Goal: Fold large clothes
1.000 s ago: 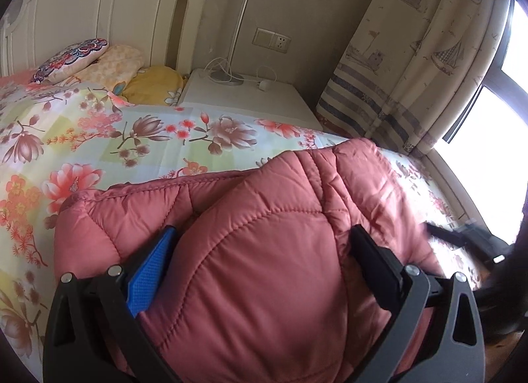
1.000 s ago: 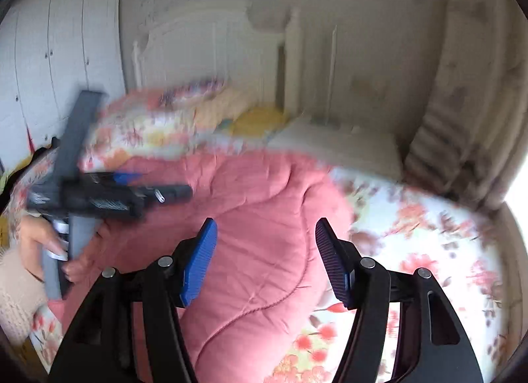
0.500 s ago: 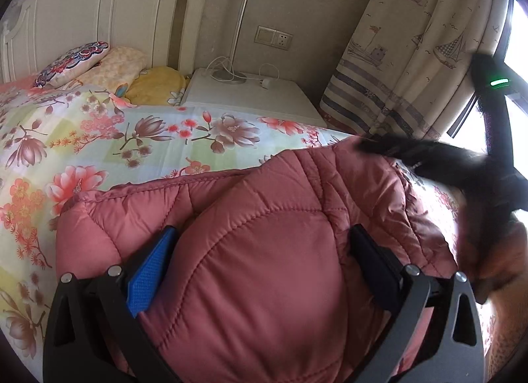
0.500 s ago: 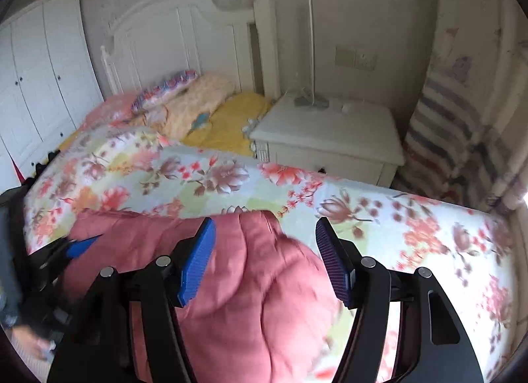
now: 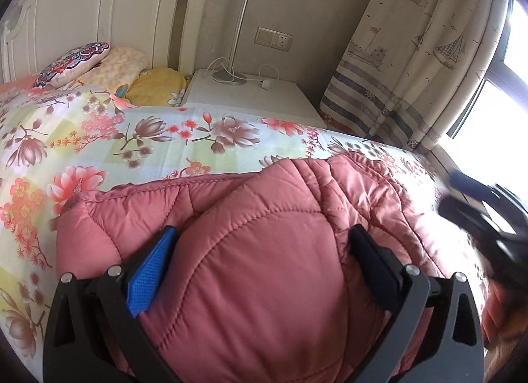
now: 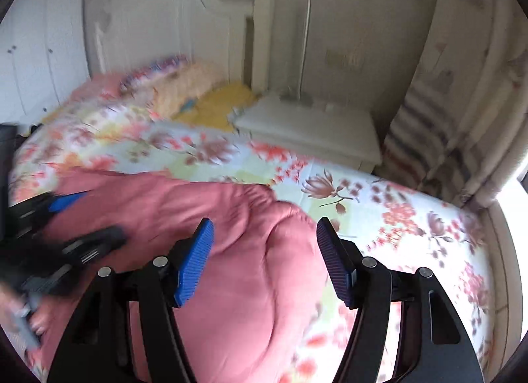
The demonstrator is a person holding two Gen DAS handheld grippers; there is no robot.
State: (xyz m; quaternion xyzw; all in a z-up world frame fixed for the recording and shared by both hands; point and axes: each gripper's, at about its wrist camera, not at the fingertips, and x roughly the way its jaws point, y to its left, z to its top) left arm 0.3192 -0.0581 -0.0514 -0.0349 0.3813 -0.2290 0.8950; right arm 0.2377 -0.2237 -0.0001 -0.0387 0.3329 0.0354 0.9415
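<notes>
A bed covered with a pale floral quilt (image 5: 138, 152) is filling the room, its white panelled wooden headboard (image 5: 82, 16) standing at the far left against a beige wall. Just in front of the headboard a patterned red-and-blue cushion (image 5: 71, 62) is lying beside a peach pillow (image 5: 115, 66) and a crumpled yellow cloth (image 5: 156, 86). To the right of these a white bedside cabinet (image 5: 250, 99) is carrying a slim silver lamp (image 5: 239, 33) and a white cable. Further right, a cream curtain printed with sailing boats (image 5: 412, 46) is hanging beside a bright window.

On the near part of the bed a large quilted pink padded jacket (image 5: 264, 251) is lying in a bulky heap. The left gripper (image 5: 260, 244) is clasping a thick bulge of this jacket: its blue-padded left finger and its dark right finger are pressing into the fabric on either side.

In the blurred right wrist view, the right gripper (image 6: 264, 241) is hovering over the right end of the jacket (image 6: 231, 251) with its blue ribbed fingers spread apart; they are pressing on nothing, and the fabric is lying below the gap. At the left edge of that view a person's hand (image 6: 23, 313) is holding the left gripper's handle.
</notes>
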